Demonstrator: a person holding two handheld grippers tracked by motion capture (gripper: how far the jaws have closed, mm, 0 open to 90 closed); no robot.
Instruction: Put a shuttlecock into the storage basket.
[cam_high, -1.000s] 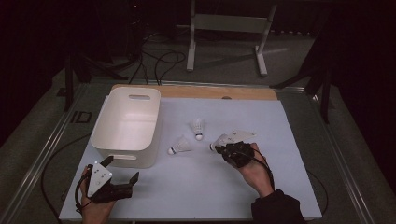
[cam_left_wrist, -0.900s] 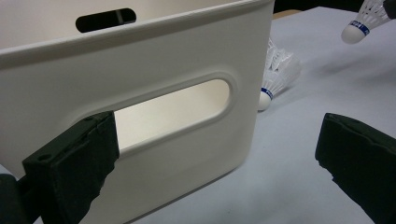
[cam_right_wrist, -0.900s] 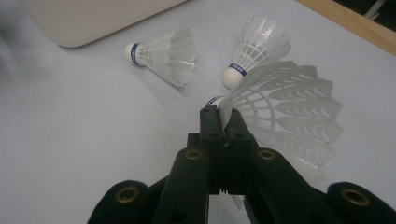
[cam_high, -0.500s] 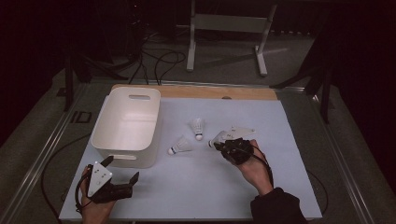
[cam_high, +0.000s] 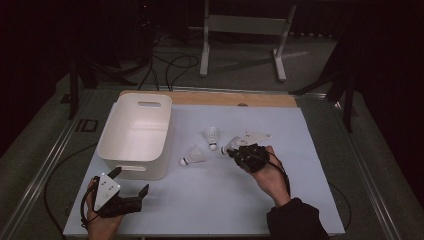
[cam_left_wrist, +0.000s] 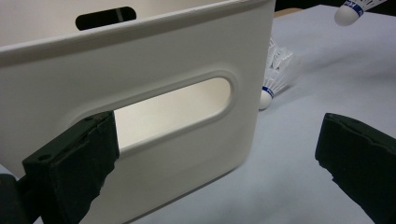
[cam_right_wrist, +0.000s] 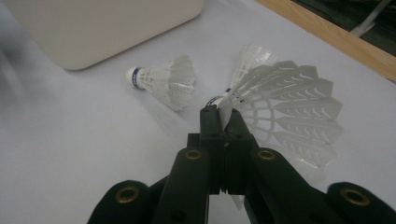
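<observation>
Shuttlecock feathers are clamped between the closed jaws of the right gripper (cam_right_wrist: 223, 116), so that the held shuttlecock (cam_right_wrist: 285, 109) is kept just above the pale blue desk (cam_high: 210, 200), right of the white bin (cam_high: 135, 135). Two more shuttlecocks are seen on the desk nearby: one lying shuttlecock (cam_high: 192, 156) just beside the bin's near corner and one upright shuttlecock (cam_high: 212, 136) between it and the right gripper. The left gripper (cam_high: 131, 186) is held with its jaws spread wide and nothing between them, close to the bin's near wall with its handle slot (cam_left_wrist: 187, 105).
</observation>
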